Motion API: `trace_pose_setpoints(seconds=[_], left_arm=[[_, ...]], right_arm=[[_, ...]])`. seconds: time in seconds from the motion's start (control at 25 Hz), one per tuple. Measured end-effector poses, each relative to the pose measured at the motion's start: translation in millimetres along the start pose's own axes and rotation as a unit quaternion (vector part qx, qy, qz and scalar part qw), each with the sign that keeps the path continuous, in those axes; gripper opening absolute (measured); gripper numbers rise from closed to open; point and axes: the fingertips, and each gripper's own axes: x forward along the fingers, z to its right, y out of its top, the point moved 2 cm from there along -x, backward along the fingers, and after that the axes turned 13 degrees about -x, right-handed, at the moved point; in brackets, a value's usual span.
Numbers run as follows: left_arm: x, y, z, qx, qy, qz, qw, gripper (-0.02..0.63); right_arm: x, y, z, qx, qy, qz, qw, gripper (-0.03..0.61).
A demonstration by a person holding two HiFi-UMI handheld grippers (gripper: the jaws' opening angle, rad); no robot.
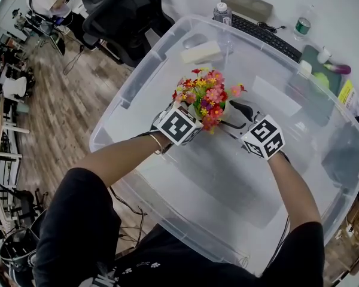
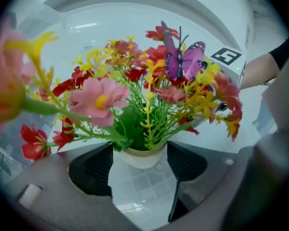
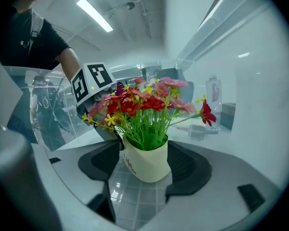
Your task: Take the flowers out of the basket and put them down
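Note:
A bunch of red, pink and yellow artificial flowers (image 1: 206,94) stands in a small cream pot (image 3: 145,161) inside a big clear plastic bin (image 1: 137,70). A purple butterfly (image 2: 183,59) sits among the blooms. My left gripper (image 1: 198,116) comes at the pot from the left. In the left gripper view, its pads (image 2: 100,165) press on the pot's rim (image 2: 140,155) from both sides. My right gripper (image 1: 232,116) reaches in from the right. Its jaws (image 3: 144,166) stand either side of the pot's body, slightly apart from it.
The bin covers most of the desk. Behind it lie a keyboard (image 1: 266,36), two bottles (image 1: 222,12) (image 1: 302,26) and a white box (image 1: 200,51). Black office chairs (image 1: 128,17) stand at the back left, beside the wooden floor (image 1: 66,112).

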Motion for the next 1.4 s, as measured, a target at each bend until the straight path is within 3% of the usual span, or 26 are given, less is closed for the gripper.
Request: trace_pose_setpoints(seconds=[0.6, 0.88, 1.4], left_arm=[[14.9, 12.1, -6.9, 0.039, -0.017, 0.011, 0.9990, 0.344], [22.6, 20.3, -4.2, 0.042, -0.035, 0.034, 0.9979, 0.387], [37.1, 27.0, -6.5, 0.041, -0.046, 0.048, 0.9970, 0.393]], right_arm=[[16.3, -14.8, 14.4, 0.000, -0.022, -0.018, 1.000, 0.361], [19.0, -19.5, 24.2, 0.015, -0.036, -0.013, 0.999, 0.368], [23.3, -28.1, 36.7, -0.004, -0.039, -0.031, 0.999, 0.376]])
